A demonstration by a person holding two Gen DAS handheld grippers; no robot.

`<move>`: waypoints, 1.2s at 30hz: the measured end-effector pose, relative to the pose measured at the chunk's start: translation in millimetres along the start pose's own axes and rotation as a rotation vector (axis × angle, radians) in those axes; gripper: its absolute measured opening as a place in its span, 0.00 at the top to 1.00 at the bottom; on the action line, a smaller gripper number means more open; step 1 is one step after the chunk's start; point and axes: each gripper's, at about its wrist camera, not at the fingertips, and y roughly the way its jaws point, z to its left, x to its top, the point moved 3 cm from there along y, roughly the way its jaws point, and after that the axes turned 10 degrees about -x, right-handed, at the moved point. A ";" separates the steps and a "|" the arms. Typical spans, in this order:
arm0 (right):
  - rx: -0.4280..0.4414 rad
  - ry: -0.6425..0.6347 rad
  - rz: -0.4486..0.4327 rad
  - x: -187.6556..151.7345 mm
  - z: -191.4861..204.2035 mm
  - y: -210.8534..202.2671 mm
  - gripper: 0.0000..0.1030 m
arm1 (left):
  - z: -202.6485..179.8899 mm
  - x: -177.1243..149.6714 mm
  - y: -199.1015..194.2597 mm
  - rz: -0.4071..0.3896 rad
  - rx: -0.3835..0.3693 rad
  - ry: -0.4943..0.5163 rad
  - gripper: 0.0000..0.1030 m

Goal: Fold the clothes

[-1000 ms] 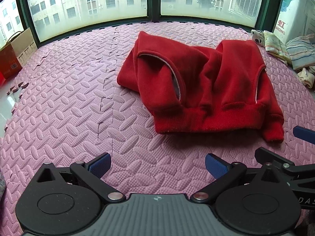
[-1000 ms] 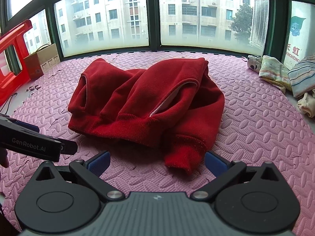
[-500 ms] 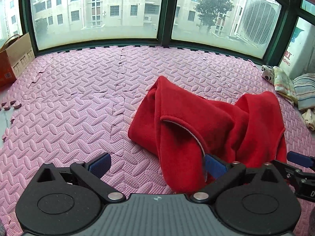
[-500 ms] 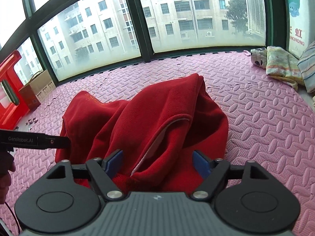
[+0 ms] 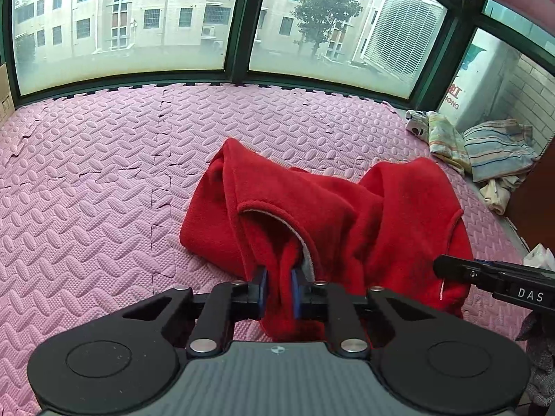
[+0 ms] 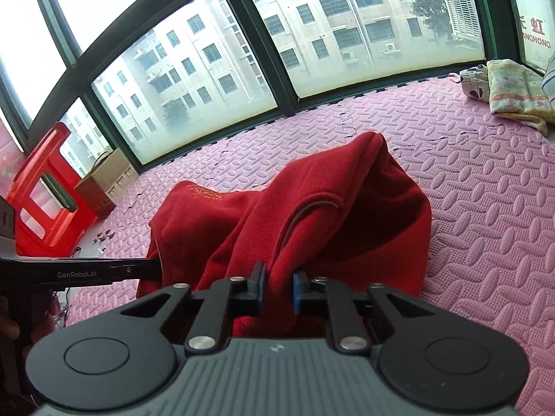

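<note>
A red fleece sweater (image 5: pixel 333 215) lies bunched on the pink foam mat (image 5: pixel 104 180); it also shows in the right wrist view (image 6: pixel 312 215). My left gripper (image 5: pixel 277 286) is shut on the sweater's near hem at its left side. My right gripper (image 6: pixel 279 287) is shut on the hem at its right side. Both lift the near edge off the mat. The right gripper's body shows at the right edge of the left wrist view (image 5: pixel 496 277). The left gripper's body shows at the left edge of the right wrist view (image 6: pixel 79 272).
Folded striped and patterned cloths (image 5: pixel 485 149) lie at the mat's far right corner. A red plastic stool (image 6: pixel 45 201) and a cardboard box (image 6: pixel 107 183) stand off the mat at the left. Windows (image 5: pixel 138 17) border the far edge.
Both grippers moved forward onto the sweater's near hem and shut on it. The hem has risen off the mat and the sweater has bunched up.
</note>
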 end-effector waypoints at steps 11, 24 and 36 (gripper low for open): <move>0.113 -0.104 0.083 -45.1 20.0 -64.6 0.88 | -12.5 -50.7 -60.7 0.071 -0.078 0.037 0.86; 0.010 -0.186 0.114 -46.8 -5.4 -99.8 0.72 | 7.3 -93.7 -80.1 0.185 -0.067 0.042 0.59; -0.263 -0.171 0.076 18.6 -85.3 -4.4 0.61 | -19.1 -57.8 -80.5 0.097 -0.126 0.081 0.31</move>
